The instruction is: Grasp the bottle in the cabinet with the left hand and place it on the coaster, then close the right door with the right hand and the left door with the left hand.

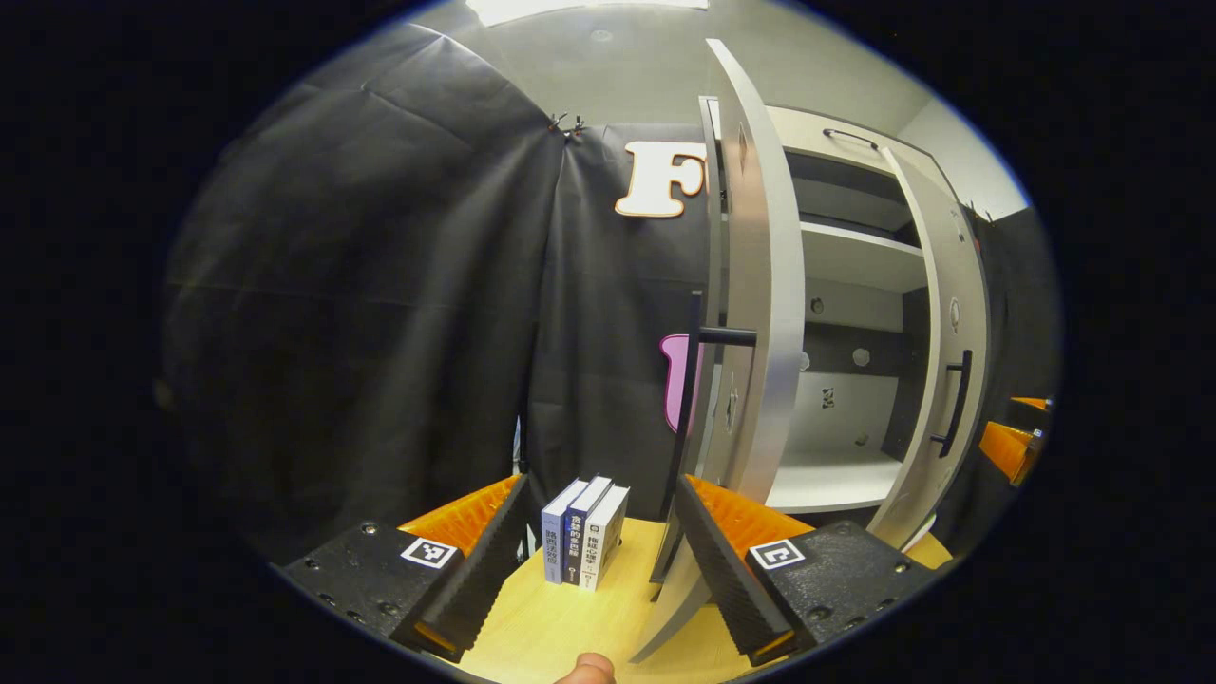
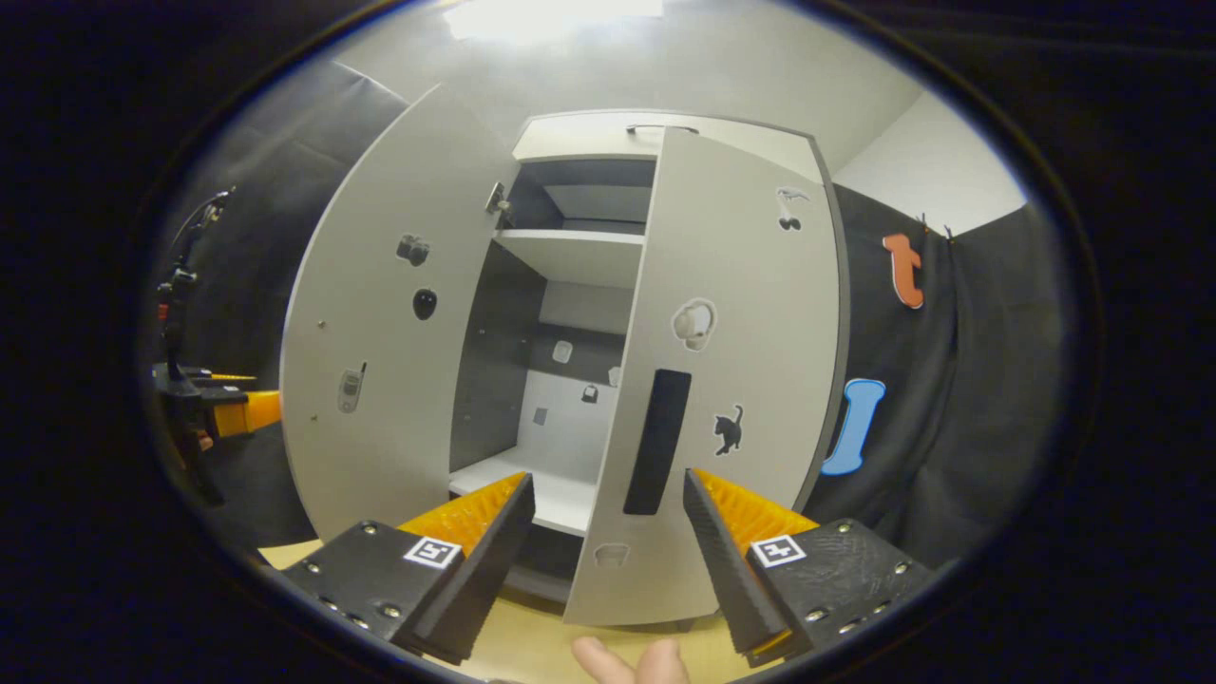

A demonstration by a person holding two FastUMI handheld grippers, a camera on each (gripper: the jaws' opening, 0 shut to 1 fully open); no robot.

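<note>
So the cabinet stands on the table, against the booth wall. Both doors hang ajar: the left door swings out to the left, the right door juts forward across the opening. Inside, one shelf sits above the bottom shelf. In the left gripper view, three books stand upright on the table, just left of the left door's edge.

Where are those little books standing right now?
In the left gripper view, the three books stand upright on the wooden table, just ahead between the left gripper fingers, left of the cabinet's open left door.
</note>
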